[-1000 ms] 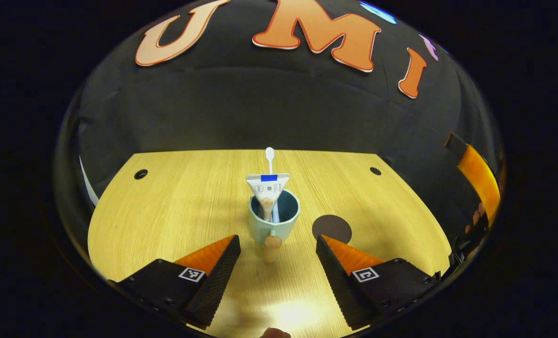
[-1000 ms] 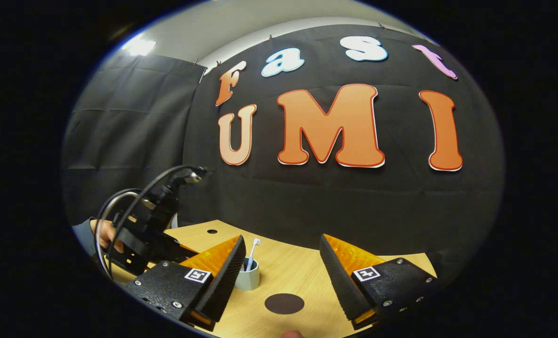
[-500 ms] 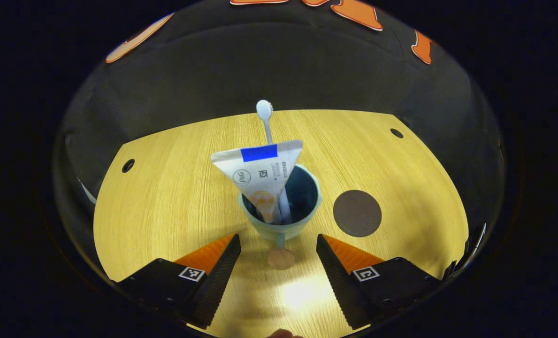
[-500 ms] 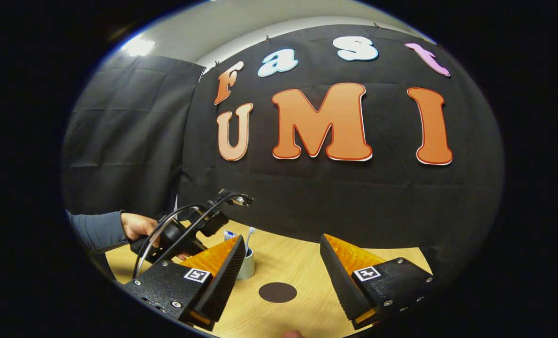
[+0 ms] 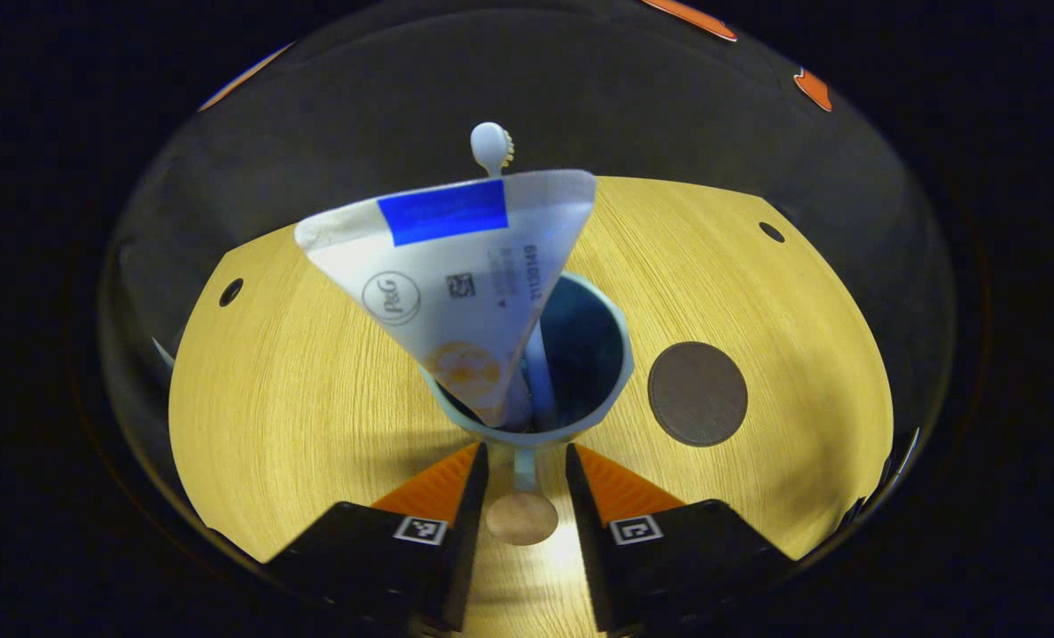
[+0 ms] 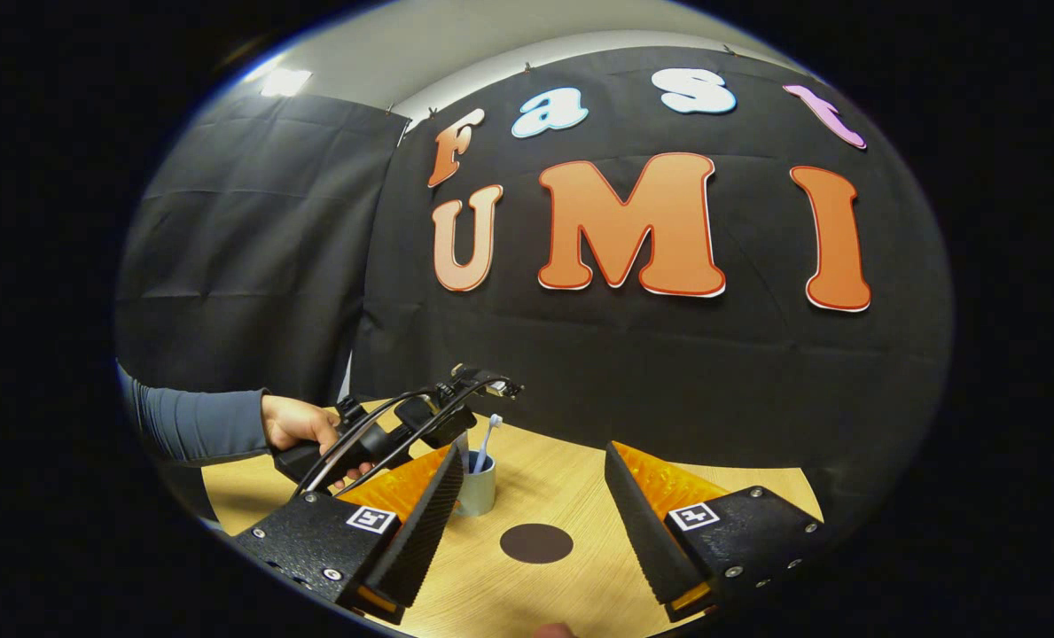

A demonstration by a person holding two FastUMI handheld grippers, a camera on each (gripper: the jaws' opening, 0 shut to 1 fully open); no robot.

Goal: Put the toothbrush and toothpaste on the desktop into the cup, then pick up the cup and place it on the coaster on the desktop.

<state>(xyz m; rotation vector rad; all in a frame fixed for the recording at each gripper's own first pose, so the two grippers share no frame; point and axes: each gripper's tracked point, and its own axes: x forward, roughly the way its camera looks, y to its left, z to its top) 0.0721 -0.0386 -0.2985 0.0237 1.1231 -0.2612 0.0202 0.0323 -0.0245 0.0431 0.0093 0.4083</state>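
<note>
Closing in since a second ago, the left gripper (image 5: 521,483) is pinching the handle (image 5: 523,470) of the cup (image 5: 615,354), which is holding toothbrush (image 5: 489,143) and toothpaste (image 5: 456,275) beside the coaster (image 5: 697,392). Right gripper (image 6: 527,514) is idling, jaws apart. Lifting by that thin handle risks the cup swinging and tipping.

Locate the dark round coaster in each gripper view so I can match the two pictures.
Left gripper view: the coaster lies flat on the wooden desktop, right of centre, just right of the cup, apart from it.
Right gripper view: the coaster sits low at centre, between this gripper's fingers, right of the cup.
Shared landmark: the cup with the toothbrush standing in it.
</note>
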